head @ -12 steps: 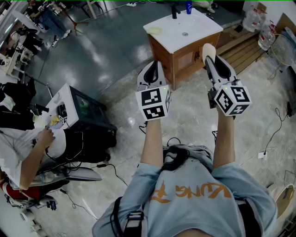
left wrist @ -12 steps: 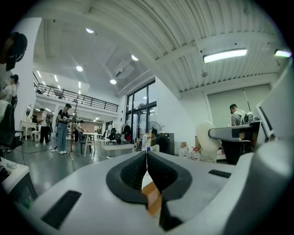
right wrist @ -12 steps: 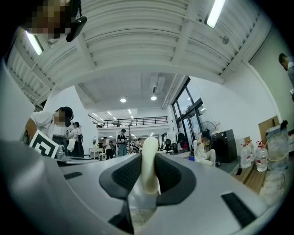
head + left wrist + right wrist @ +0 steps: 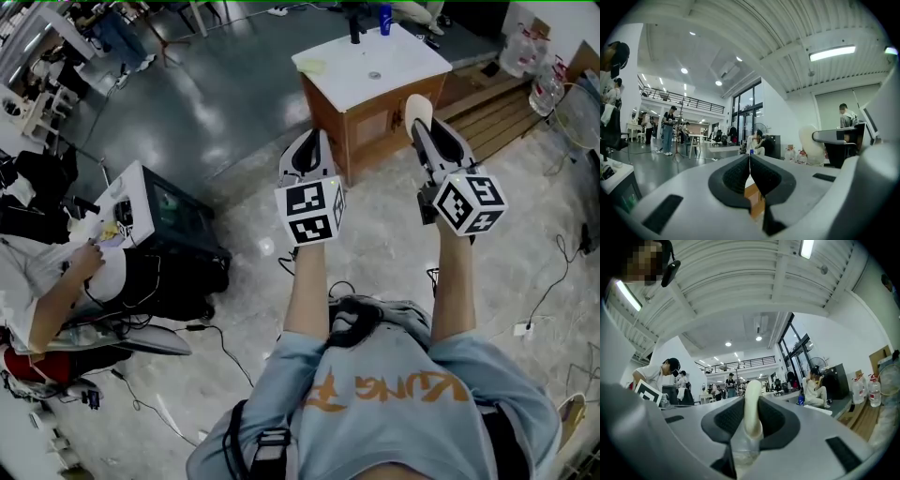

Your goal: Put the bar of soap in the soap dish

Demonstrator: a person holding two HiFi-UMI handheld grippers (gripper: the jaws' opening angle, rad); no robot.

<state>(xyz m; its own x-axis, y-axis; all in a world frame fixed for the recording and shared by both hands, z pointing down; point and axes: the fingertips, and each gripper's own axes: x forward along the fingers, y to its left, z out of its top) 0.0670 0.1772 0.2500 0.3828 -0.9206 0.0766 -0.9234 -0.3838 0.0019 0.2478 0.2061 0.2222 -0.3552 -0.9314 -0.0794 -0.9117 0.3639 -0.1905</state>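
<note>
A cream bar of soap [image 4: 418, 110] stands on edge between the jaws of my right gripper [image 4: 424, 120], which is shut on it; the right gripper view shows the soap [image 4: 751, 408] clamped upright. My left gripper [image 4: 308, 150] is shut with nothing in it, its jaws touching [image 4: 749, 165]. Both are held up in the air, short of a wooden vanity with a white sink top [image 4: 375, 58]. A pale yellowish soap dish [image 4: 313, 65] lies at the sink top's left corner.
A black faucet [image 4: 354, 26] and a blue bottle [image 4: 383, 15] stand at the back of the sink top. A white-and-black machine [image 4: 155, 220] is at left, with a seated person [image 4: 37, 281]. Water jugs [image 4: 534, 58] and wooden pallets [image 4: 492, 98] are at right. Cables [image 4: 553, 272] cross the floor.
The view has shifted a little, bringing the vanity slightly closer to both grippers. The right gripper still holds the soap; the left stays shut.
</note>
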